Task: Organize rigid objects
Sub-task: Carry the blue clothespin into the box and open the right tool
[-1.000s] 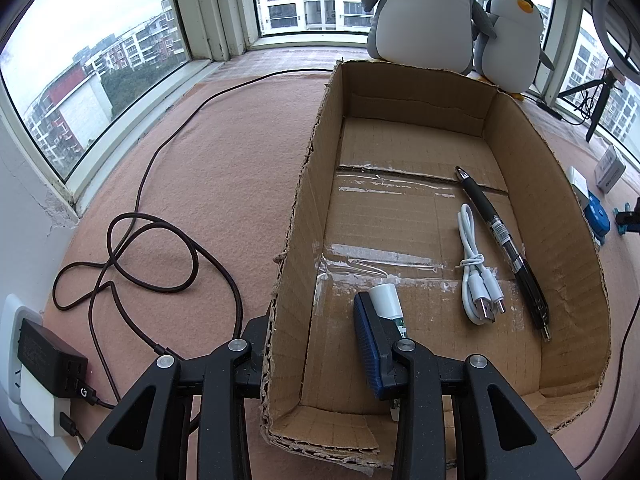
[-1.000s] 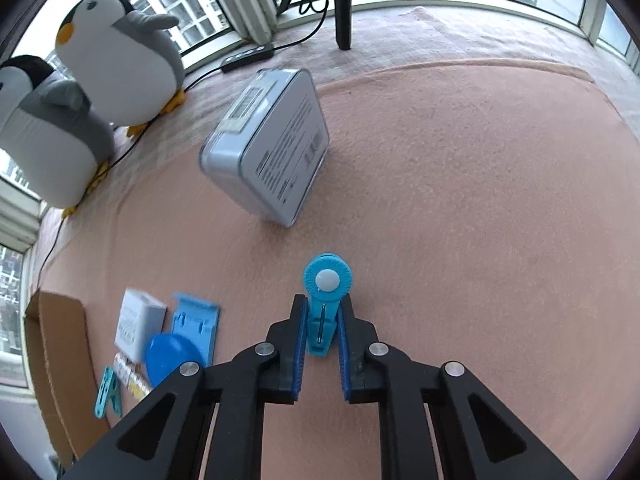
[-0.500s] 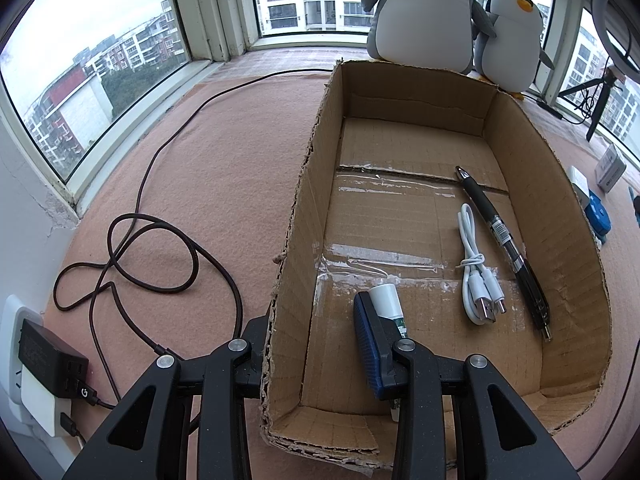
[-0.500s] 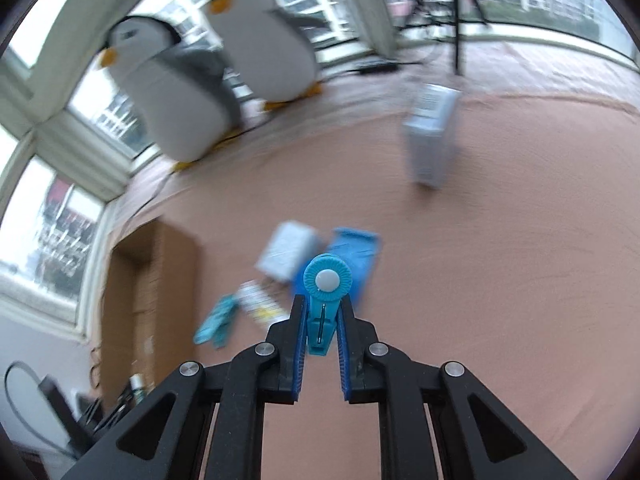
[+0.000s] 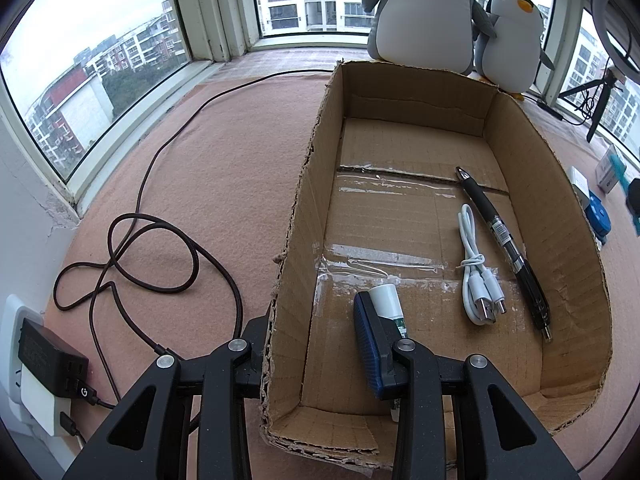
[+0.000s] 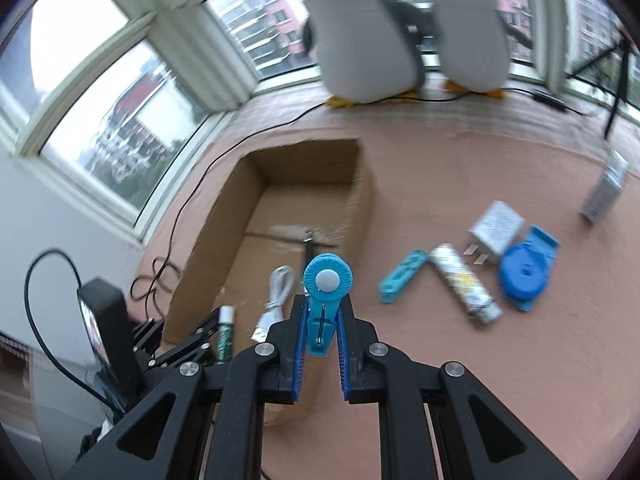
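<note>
**Box partly filled, a fifth item on its way**

On the far left of the pink-carpeted surface [image 5: 224,184], a dark cable [image 5: 152,248] looped toward a wall charger [image 5: 44,364], well clear of the work. The left claw [image 5: 316,356] was clamped on the cardboard box [image 5: 300,240], one finger outside its left wall and the other inside, steadying it. Lying inside the box were a white-capped tube [image 5: 388,300] near that inner finger, a coiled white USB cable [image 5: 476,276] and a black pen [image 5: 504,244] along the right wall.

The right claw [image 6: 322,328] was closed on a small blue clip [image 6: 326,292], held in the air over the box's near right corner, not yet released.

To the right of the box, items were left out: a teal clip [image 6: 404,276], a printed tube [image 6: 464,284], a white plug adapter [image 6: 496,228], a round blue case [image 6: 524,268] and a tin [image 6: 604,192] further off. By my reckoning, roughly half remained. Two plush penguins [image 6: 368,32] sat by the far edge, in nobody's path; only the box's right wall stood between the clip and the floor of the box.
</note>
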A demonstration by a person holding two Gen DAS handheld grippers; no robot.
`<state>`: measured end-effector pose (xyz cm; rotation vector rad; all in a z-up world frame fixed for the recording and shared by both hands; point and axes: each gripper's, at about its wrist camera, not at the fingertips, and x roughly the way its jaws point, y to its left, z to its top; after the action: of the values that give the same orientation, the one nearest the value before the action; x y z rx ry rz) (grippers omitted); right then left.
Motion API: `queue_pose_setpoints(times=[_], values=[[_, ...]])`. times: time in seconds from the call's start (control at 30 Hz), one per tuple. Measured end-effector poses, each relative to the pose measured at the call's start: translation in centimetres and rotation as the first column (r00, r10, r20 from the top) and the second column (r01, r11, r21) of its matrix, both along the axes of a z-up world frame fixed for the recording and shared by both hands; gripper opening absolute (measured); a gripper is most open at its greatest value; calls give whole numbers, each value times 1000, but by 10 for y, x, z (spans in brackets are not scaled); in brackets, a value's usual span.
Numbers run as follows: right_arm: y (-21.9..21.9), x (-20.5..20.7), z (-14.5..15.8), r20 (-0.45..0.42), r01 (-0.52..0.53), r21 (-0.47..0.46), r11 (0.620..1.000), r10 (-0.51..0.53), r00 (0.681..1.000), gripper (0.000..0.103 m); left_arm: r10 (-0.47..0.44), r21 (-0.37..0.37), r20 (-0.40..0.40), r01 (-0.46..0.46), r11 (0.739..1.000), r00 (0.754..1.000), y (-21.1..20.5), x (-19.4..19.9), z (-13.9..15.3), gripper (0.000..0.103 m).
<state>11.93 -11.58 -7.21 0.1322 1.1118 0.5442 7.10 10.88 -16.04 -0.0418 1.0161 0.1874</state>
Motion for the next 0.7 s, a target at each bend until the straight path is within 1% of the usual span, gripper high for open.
queue_pose_setpoints(times=[0.27, 0.43, 0.7], values=[[42, -11, -11, 7, -114, -50, 992, 114, 993, 13, 0, 1, 1, 0, 1000, 1000, 0, 0, 0, 37], [57, -18, -20, -5, -147, -71, 987, 147, 989, 13, -1, 1, 0, 1, 1000, 1000, 0, 0, 0, 37], [67, -25, -24, 5, -174, -93, 980, 175, 985, 14, 0, 2, 0, 0, 1000, 1000, 1, 0, 0, 37]])
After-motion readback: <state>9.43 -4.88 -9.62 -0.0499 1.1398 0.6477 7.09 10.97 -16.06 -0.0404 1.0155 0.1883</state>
